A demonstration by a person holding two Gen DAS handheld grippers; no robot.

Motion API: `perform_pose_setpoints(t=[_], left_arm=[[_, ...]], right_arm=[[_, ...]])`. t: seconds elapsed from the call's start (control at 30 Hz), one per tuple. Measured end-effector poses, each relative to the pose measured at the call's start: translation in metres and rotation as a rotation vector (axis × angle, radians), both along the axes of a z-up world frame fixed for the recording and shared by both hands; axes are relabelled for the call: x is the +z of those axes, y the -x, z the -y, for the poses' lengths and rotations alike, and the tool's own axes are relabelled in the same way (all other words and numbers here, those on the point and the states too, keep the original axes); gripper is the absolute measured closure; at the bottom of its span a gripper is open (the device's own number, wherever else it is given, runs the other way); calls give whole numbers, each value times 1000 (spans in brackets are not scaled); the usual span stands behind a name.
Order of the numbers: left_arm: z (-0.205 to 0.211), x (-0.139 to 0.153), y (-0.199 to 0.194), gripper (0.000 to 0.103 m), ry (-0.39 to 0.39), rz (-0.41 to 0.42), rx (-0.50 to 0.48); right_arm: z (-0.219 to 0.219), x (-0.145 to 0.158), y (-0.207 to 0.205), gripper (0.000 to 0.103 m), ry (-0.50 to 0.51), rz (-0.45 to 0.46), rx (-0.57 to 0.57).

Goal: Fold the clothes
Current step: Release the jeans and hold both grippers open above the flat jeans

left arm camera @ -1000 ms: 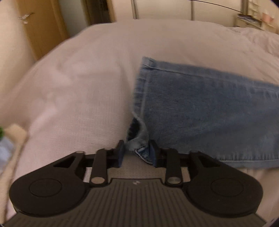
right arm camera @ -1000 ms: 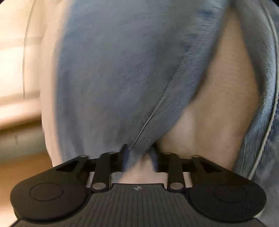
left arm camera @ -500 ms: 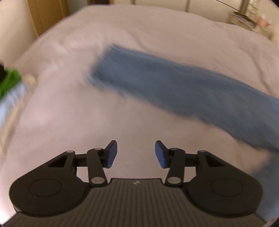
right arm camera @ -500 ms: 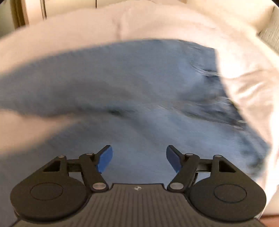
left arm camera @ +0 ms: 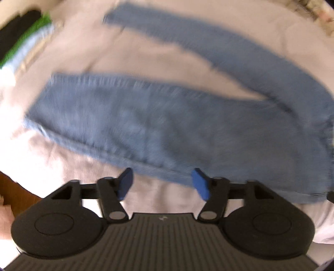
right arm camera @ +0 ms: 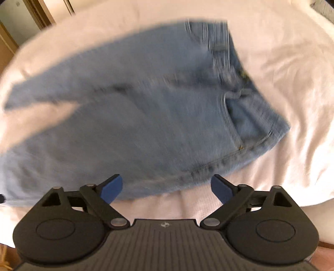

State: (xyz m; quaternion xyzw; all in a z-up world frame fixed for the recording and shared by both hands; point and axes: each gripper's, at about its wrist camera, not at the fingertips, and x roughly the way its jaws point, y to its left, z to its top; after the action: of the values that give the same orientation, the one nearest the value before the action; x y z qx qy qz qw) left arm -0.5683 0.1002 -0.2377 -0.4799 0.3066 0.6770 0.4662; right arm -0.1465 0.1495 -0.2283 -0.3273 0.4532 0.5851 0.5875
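A pair of light blue jeans (left arm camera: 158, 125) lies spread flat on a pale pink bed cover (left arm camera: 87, 52), the two legs apart in a V. The left wrist view looks down on both legs; my left gripper (left arm camera: 162, 184) hovers above the near leg's edge, its jaws opening, nothing between them. The right wrist view shows the waistband and front pocket of the jeans (right arm camera: 146, 108). My right gripper (right arm camera: 167, 188) hangs above the hip edge, jaws opening wide and empty. Both views are blurred by motion.
A stack of folded clothes (left arm camera: 23, 41) in black, green and light blue sits at the bed's far left. The wooden floor (left arm camera: 14, 191) shows past the bed's near edge. A door frame (right arm camera: 37, 14) stands beyond the bed cover (right arm camera: 281, 73).
Both grippers let go of the denim they pinched a second ago, opened, and rose away. The jeans now lie flat on the bed, seen from higher up.
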Motion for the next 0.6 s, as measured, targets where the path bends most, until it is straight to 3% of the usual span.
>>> perform_pose_setpoints(t=[0.07,0.13,0.17,0.23,0.37,0.6], left_arm=[[9,32,-16,37,-65,-17,-24],[18,62,-33,29,-128,-34,-46],[21,74,-42,23,-150,-45,-51],[24,86,-53,22,-180,-60,-57],[36,105,-73,22,-188,-75,-60],[56,123,-99,19,-190,-99,-103]], right_arm=[[-1,27,0,4,-49,-16,13],[-2,54,0,3,-98,-30,25],[-2,64,1,3,-120,-30,32],[2,84,3,2,-152,-28,41],[13,112,11,2,-185,4,62],[33,134,22,2,-198,62,101]])
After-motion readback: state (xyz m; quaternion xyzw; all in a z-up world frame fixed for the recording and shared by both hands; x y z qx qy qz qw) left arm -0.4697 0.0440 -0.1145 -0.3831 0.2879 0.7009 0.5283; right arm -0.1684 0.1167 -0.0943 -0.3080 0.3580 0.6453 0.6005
